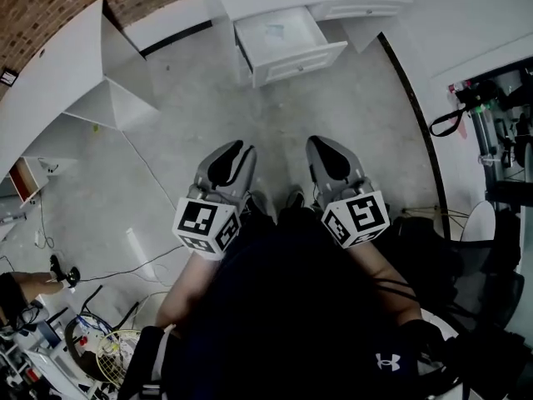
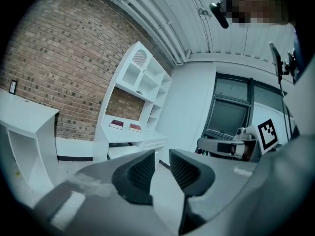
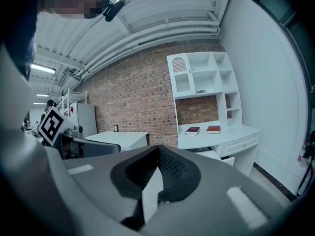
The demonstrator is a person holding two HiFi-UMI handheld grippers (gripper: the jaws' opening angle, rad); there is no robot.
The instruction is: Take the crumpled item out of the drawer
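Note:
The white drawer (image 1: 293, 55) stands pulled out of the desk at the top of the head view. A pale, faintly bluish item (image 1: 275, 30) lies inside it, too small to make out. Both grippers hover over the floor well short of the drawer. My left gripper (image 1: 240, 152) is open, and nothing sits in the narrow gap between its jaws (image 2: 162, 157). To its right, my right gripper (image 1: 321, 147) is shut and empty, its tips meeting (image 3: 158, 149). The open drawer (image 2: 124, 152) also shows ahead in the left gripper view and, as the drawer (image 3: 216, 156), in the right gripper view.
The white desk (image 3: 231, 134) carries a shelf unit and two red books (image 3: 192, 131). A white table (image 1: 58, 82) stands at the left. Cables (image 1: 108, 273) and clutter lie on the floor at the lower left. Black equipment (image 1: 500, 140) stands at the right.

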